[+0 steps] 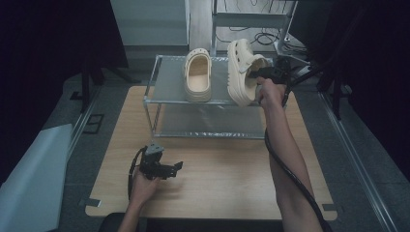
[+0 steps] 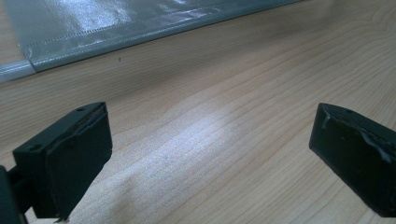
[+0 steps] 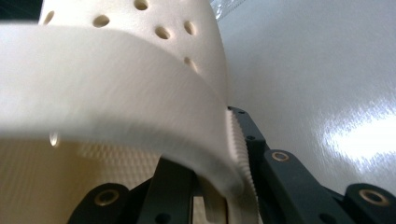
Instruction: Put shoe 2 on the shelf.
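Two cream clogs are at a metal shoe rack (image 1: 169, 92). One clog (image 1: 198, 75) lies flat on the top shelf, toe pointing away. The other clog (image 1: 240, 72) stands tilted on its side at the shelf's right end, with my right gripper (image 1: 258, 72) shut on its side wall. In the right gripper view the clog's strap and holed upper (image 3: 116, 93) loom close, and the rim is pinched between the jaws of the right gripper (image 3: 219, 186). My left gripper (image 1: 179, 166) rests low over the wooden table, open. Its pads (image 2: 70, 158) stand wide apart with only wood between them.
The rack has a lower grey shelf (image 1: 208, 121) near table level, and its edge (image 2: 116, 37) lies just beyond the left gripper. The wooden table (image 1: 217, 183) stretches in front of the rack. Cables and a metal frame (image 1: 251, 19) stand behind.
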A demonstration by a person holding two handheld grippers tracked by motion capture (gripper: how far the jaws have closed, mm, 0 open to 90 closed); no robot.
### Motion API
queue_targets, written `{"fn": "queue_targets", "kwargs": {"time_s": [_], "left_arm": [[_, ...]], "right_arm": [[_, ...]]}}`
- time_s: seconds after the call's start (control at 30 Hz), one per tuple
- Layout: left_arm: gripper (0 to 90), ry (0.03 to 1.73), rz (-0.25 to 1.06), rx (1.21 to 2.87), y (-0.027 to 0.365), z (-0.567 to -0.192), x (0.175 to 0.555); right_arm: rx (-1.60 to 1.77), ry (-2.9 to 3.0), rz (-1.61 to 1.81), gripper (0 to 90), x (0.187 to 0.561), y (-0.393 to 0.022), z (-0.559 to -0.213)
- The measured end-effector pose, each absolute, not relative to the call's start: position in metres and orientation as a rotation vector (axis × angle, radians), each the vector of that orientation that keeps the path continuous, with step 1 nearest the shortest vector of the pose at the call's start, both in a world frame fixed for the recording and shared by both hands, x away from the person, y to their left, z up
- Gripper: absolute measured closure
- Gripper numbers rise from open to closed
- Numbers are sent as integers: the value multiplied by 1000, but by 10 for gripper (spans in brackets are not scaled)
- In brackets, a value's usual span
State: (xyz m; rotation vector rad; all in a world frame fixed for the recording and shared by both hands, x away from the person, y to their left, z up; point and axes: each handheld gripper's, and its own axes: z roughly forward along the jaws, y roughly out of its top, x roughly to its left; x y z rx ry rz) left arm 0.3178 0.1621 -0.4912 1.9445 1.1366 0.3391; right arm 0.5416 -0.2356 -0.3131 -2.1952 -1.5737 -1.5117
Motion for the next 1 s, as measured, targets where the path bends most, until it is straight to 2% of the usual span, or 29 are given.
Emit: {"fn": "queue_targets", "kwargs": {"time_s": [0.37, 0.5, 0.67, 0.8, 1.0], "left_arm": [[0, 1129, 327, 1947, 159, -491, 318], [0, 1124, 323, 1952, 158, -492, 318], [0, 1121, 314, 1954, 157, -493, 318], [0, 1121, 310, 1952, 157, -493, 318], [0, 1122, 310, 1952, 157, -493, 318]], "right_arm": [[-2262, -1601, -1505, 766, 557, -221, -315], [-2251, -1577, -1539, 669, 560, -219, -318], [-2246, -1593, -1550, 601, 561, -213, -316], [-2219, -1560, -1561, 485, 563, -208, -322], [-2250, -1621, -1530, 420, 565, -197, -320]]}}
